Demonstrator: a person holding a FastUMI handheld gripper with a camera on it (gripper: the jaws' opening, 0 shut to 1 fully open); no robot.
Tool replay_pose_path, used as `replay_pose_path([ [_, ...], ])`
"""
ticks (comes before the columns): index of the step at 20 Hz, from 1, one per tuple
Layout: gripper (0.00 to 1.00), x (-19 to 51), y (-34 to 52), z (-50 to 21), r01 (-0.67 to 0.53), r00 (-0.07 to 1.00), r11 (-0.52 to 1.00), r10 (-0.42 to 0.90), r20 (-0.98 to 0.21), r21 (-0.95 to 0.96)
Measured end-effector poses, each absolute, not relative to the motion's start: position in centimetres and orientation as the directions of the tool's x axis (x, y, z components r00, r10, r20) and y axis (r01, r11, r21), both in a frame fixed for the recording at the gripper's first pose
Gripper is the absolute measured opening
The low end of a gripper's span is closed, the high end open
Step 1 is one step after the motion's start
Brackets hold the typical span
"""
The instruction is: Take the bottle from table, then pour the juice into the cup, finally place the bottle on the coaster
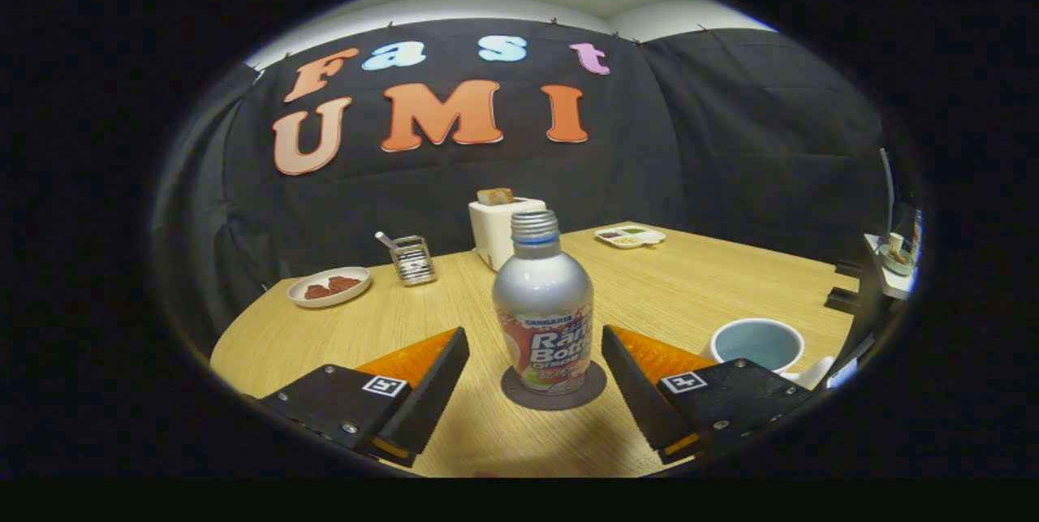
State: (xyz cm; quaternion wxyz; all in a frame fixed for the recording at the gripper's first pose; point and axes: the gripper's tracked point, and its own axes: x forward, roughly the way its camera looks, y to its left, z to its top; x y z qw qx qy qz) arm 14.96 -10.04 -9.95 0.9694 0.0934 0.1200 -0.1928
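A silver bottle [543, 303] with a printed label and a bare threaded neck stands upright on a dark round coaster [554, 394] on the wooden table [454, 303]. My gripper [536, 368] is open, one finger on each side of the bottle, and neither finger touches it. The bottle sits just ahead of the fingertips, in line with the gap. A white cup [758, 346] with a pale blue inside stands to the right, just beyond the right finger [649, 368].
Farther back on the table are a white toaster [497, 230] with bread in it, a metal utensil holder [412, 260], a plate [329, 286] with brown food to the left, and a divided snack tray [630, 236]. A shelf [893, 266] stands off the table's right edge.
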Motion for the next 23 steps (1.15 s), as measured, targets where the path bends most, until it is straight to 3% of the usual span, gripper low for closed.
replay_pose_path([
  [9,0.97,6.6,0.1,-3.4,0.095,0.993,0.987,-0.085,-0.076,0.13],
  [12,0.97,5.0,0.7,-2.4,0.096,0.994,0.99,-0.089,-0.069,0.107],
  [17,0.97,2.9,4.4,0.9,-0.034,0.999,0.987,0.03,0.029,0.156],
  [23,0.97,1.6,5.5,0.7,-0.081,0.996,0.987,0.076,0.038,0.138],
])
